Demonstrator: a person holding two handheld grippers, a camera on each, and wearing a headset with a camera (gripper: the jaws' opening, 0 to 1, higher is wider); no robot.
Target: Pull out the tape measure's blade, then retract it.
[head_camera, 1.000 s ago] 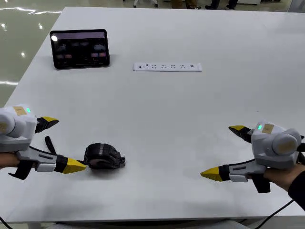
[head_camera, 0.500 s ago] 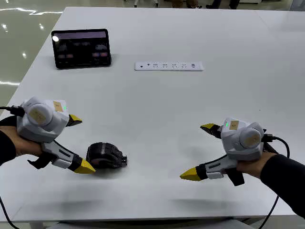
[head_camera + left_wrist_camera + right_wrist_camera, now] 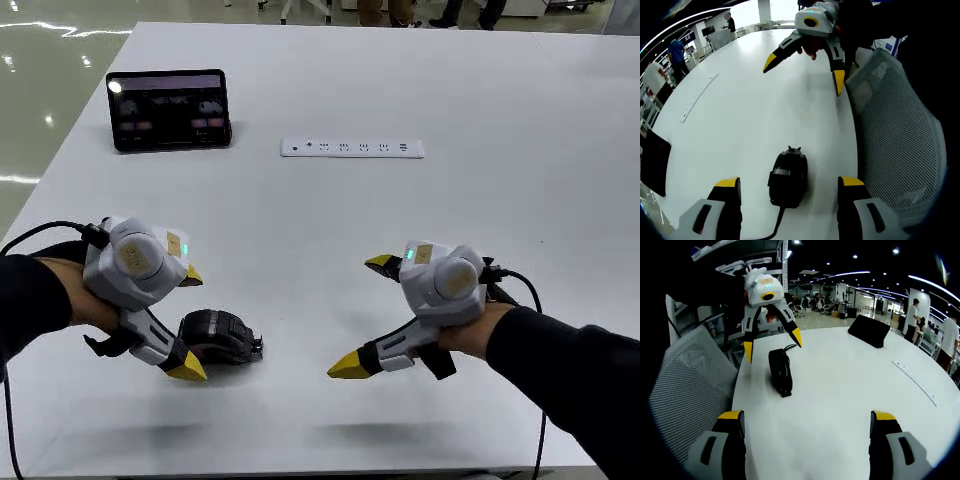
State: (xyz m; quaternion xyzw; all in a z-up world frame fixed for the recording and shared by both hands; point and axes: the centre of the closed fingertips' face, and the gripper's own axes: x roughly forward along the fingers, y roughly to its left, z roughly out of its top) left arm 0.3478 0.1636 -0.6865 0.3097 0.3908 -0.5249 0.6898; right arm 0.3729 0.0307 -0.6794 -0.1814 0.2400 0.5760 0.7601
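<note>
At the lower left of the head view, the black tape measure (image 3: pixel 218 336), its markings too small to read, lies on the white table (image 3: pixel 330 220) between the spread jaws of the left gripper (image 3: pixel 189 322), while the right gripper (image 3: pixel 361 313) gapes empty at lower centre.

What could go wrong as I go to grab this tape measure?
The left tool straddles the tape measure with open jaws. It lies loose on the smooth table, so an off-centre squeeze might skid it. The blade's hook is small, so the open right tool may shove the tape measure instead. The strap trailing behind could get pinched.
</note>
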